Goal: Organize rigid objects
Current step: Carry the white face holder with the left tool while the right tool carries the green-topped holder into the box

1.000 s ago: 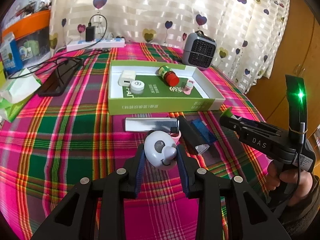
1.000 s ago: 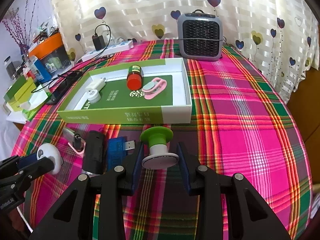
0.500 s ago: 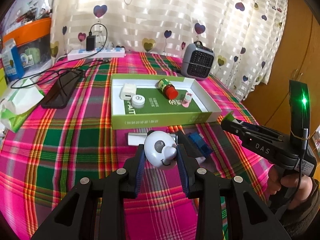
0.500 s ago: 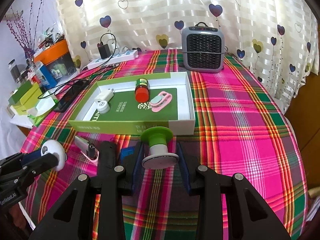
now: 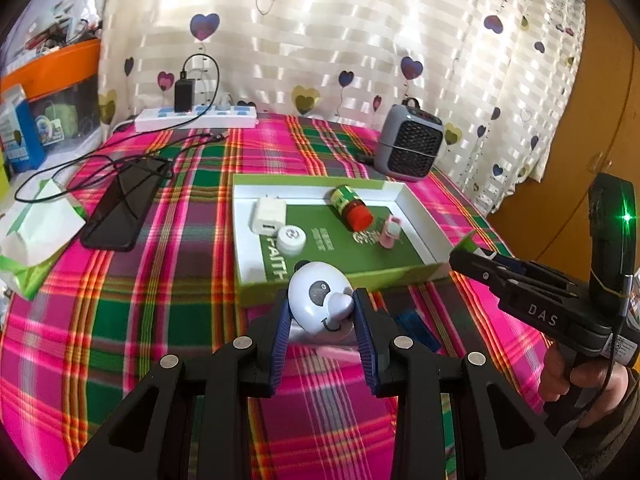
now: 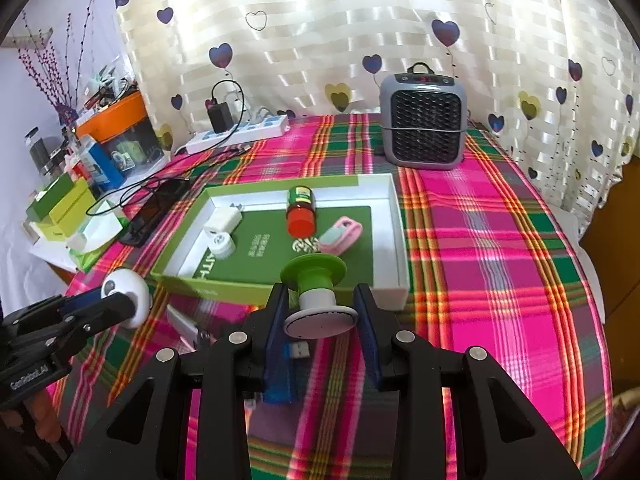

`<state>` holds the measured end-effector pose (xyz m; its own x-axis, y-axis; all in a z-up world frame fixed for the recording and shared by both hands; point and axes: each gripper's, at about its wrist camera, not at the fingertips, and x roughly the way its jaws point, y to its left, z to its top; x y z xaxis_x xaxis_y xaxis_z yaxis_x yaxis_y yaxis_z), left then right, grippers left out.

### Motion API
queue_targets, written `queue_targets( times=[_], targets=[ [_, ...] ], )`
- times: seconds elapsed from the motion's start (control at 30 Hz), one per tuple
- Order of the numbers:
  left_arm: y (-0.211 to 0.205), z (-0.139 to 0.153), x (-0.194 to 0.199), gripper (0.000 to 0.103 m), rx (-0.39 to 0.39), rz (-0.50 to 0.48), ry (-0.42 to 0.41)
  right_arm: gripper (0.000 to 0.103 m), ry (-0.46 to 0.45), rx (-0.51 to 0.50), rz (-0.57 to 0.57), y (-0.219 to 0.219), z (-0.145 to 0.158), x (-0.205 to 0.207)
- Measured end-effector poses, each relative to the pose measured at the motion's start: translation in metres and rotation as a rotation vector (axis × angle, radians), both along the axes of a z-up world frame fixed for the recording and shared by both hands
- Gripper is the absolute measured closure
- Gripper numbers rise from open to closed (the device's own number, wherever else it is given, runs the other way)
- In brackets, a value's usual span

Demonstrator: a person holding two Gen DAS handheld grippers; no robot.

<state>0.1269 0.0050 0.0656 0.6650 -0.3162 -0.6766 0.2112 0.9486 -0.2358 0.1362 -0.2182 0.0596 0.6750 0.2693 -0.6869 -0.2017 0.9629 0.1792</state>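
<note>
Curtain (image 6: 320,40), pale and striped with printed hearts, closes the room behind the work area; a wooden cupboard (image 5: 600,100) stands at the far right. Tabletop (image 6: 500,260) is covered in pink-and-green plaid cloth and appears round-edged. Clutter sits well clear of the work: an orange-lidded bin (image 6: 116,120), a power strip (image 5: 196,118) against the curtain, a small grey heater (image 6: 424,120) at the rear, and a dark phone (image 5: 120,208) beside trailing cables.

Green-and-white box tray (image 6: 394,216) occupies the centre and serves, by judgement, as the collection point. It already holds a white charger (image 5: 267,214), a small round white piece (image 5: 291,240), a red-capped bottle (image 6: 301,210) lying on its side, and a pink clip-like item (image 6: 340,236).

Left tongs (image 5: 322,316) are clamped on a white panda-faced gadget (image 5: 318,298), carried clear of the cloth just short of the tray's near wall. Right tongs (image 6: 320,314) are clamped on a green-topped white spool-shaped item (image 6: 314,284), gripped across its lower disc and likewise poised at the near wall. Both holds look intended for delivery into the tray.

Loose items remain on the cloth below the tongs: a blue USB device (image 6: 282,376) and a silver bar-shaped object (image 6: 182,322), partly hidden.
</note>
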Motion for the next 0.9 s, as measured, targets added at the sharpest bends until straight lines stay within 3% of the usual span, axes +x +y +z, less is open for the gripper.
queue_targets(
  times=[0.57, 0.9],
  targets=[
    [0.008, -0.015, 0.056, 0.073, -0.012, 0.011, 0.049, 0.068, 0.069, 0.022, 0.117, 0.042, -0.009, 0.071],
    [0.006, -0.031, 0.074, 0.073, -0.012, 0.000, 0.081, 0.068, 0.099, -0.036, 0.176, 0.074, -0.023, 0.107]
  ],
)
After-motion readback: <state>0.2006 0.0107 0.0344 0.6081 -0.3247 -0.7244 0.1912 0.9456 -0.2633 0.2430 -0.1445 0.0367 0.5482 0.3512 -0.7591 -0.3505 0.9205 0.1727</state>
